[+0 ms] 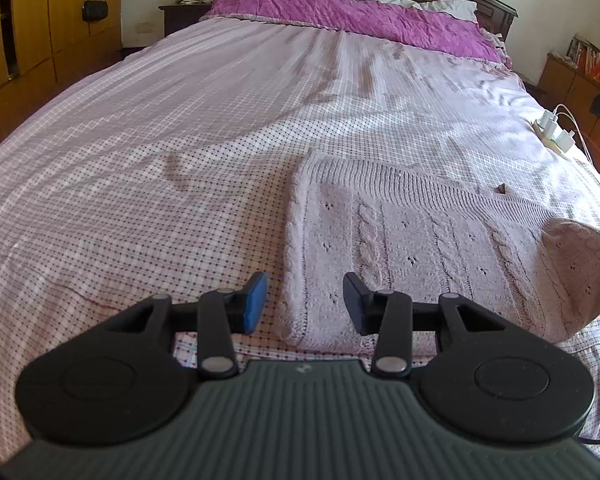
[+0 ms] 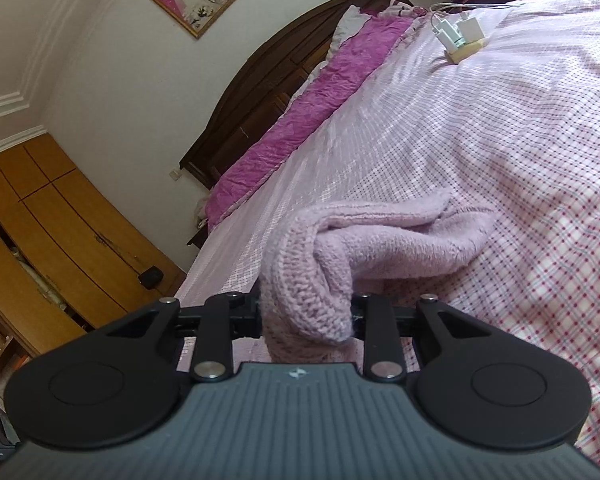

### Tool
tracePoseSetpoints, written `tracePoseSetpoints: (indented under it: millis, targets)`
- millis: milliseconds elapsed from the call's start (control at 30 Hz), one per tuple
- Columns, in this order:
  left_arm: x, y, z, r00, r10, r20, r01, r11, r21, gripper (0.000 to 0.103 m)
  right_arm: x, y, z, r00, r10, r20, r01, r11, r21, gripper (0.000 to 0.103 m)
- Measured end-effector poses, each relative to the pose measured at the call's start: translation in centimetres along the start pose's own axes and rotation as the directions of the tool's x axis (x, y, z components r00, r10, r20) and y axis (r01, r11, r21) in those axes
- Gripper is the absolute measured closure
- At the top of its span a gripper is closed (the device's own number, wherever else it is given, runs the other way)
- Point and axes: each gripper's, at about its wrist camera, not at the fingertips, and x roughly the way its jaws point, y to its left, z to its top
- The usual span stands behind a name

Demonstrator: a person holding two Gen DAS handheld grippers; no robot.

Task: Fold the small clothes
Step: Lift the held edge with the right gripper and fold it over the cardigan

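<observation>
A pale pink cable-knit sweater (image 1: 412, 240) lies flat on the checked bedsheet (image 1: 160, 160). My left gripper (image 1: 305, 304) is open and empty, its jaws straddling the sweater's near left edge just above the bed. My right gripper (image 2: 306, 314) is shut on a bunched edge of the sweater (image 2: 380, 240), lifting it so the knit drapes from the jaws back to the bed. That lifted fold shows at the right edge of the left wrist view (image 1: 576, 264). The right fingertips are hidden by the knit.
A power strip with white chargers and cables (image 1: 554, 132) lies on the bed's right side, also in the right wrist view (image 2: 462, 38). A purple quilt (image 1: 352, 16) lies folded by the dark wooden headboard (image 2: 276, 80). Wooden wardrobes (image 2: 60, 216) stand left of the bed.
</observation>
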Motion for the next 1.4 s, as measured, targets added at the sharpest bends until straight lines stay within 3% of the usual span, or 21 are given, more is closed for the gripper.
tracePoseSetpoints:
  millis: [767,1400]
  targets:
    - [0.0,1.0,1.2,1.000,-0.010,0.022,0.010,0.999,0.032,0.059,0.9,6.4,-0.4,0.995,0.102,-0.008,-0.102,0.992,-0.079,0.074]
    - [-1.1,4.3,0.9,0.999,0.016,0.044,-0.015,1.000,-0.007,0.059,4.2,15.7,-3.7,0.968,0.215,-0.130,-0.239,0.948,-0.211,0.074]
